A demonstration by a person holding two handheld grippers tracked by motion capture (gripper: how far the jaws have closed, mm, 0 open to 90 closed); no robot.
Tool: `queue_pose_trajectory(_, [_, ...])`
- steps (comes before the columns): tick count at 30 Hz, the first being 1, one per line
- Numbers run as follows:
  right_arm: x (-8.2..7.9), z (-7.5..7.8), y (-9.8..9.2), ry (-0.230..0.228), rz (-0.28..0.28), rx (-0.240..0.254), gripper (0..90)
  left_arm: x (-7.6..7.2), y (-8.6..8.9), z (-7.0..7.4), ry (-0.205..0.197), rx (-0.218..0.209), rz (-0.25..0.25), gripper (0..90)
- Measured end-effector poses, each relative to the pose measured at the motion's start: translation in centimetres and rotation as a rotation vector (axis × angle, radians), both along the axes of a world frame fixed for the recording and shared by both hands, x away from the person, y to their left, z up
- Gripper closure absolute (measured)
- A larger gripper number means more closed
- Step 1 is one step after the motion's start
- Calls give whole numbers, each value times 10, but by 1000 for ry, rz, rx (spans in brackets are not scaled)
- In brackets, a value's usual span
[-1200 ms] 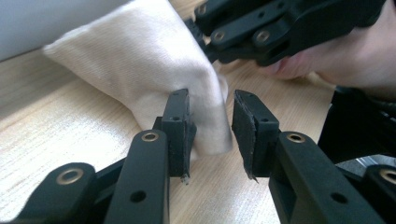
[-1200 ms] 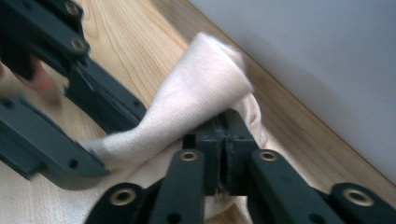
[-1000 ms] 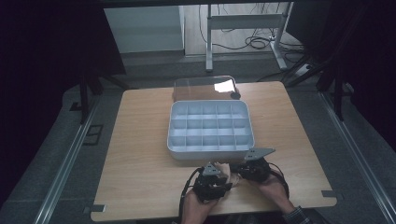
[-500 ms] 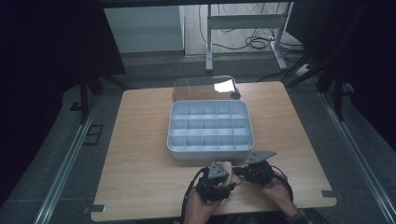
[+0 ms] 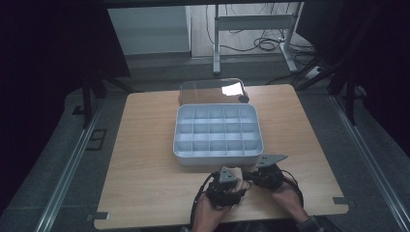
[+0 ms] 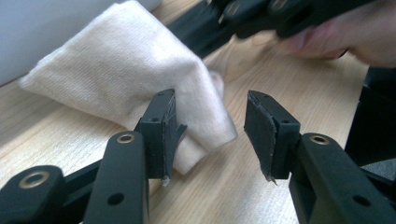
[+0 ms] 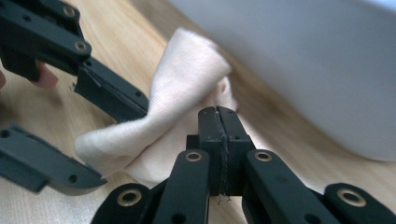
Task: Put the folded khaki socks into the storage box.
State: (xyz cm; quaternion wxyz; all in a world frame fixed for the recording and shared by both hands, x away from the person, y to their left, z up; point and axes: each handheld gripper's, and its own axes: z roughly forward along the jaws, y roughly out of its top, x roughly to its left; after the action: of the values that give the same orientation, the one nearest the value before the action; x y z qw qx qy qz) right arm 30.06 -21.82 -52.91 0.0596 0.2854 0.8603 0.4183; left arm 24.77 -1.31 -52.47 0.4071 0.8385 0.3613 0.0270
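Pressed flat together, the jaws of the right gripper (image 7: pixel 218 112), with a fold of the cream cloth (image 7: pixel 177 102) apparently nipped at their very tips; hard to be sure, since the fold rises just behind them towards twelve o'clock. Spread apart, by contrast, the jaws of the left gripper (image 6: pixel 210 121). Have just been opening, with a corner of the cloth hanging in the gap between them, brushing the jaw on the nine o'clock side and well clear of the one at three. No pinch there at this moment.

Outward from the jaws: cloth bunched and tented on the wooden table (image 5: pixel 145 183), just at the six o'clock edge of the grey compartment box (image 5: pixel 217 157), close against its near wall. Both hands low at the table's six o'clock edge, grippers facing each other across the cloth. Beyond the box, at its twelve o'clock, a clear lid (image 5: pixel 208 89) lying flat. Compartments look empty.

Reads as a handover or a re-grip: one side letting go, the other keeping hold. Probably next, a fresh bite by the left jaws further along the cloth, to open it out or fold it. Risk: a thin fold slipping from the right tips.
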Motion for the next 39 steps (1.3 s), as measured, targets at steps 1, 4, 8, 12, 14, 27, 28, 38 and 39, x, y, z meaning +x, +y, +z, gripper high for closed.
queue_pose_trajectory(1, [0,3,-2,-12,-8,1,899,0,0,-1,3,3,1,537])
queue_pose_trajectory(4, [-2,15,-7,-31,-19,36,898,1,1,-2,7,-6,0,537])
queue_pose_trajectory(8, [-6,26,0,-41,14,68,896,1,1,-1,6,0,0,534])
queue_pose_trajectory(12, [-10,30,14,-37,59,97,883,1,0,-2,4,-2,2,532])
queue_pose_trajectory(14, [-8,26,20,-32,72,70,882,0,0,-1,4,-3,0,519])
queue_pose_trajectory(27, [2,4,2,14,17,29,893,16,32,15,-26,-37,101,462])
queue_pose_trajectory(28, [2,3,3,14,20,25,897,19,33,15,-30,-41,115,461])
queue_pose_trajectory(38, [-6,-1,18,13,113,15,900,26,36,12,-65,-32,166,422])
queue_pose_trajectory(39, [-8,-1,20,11,127,15,900,27,36,11,-67,-28,169,419])
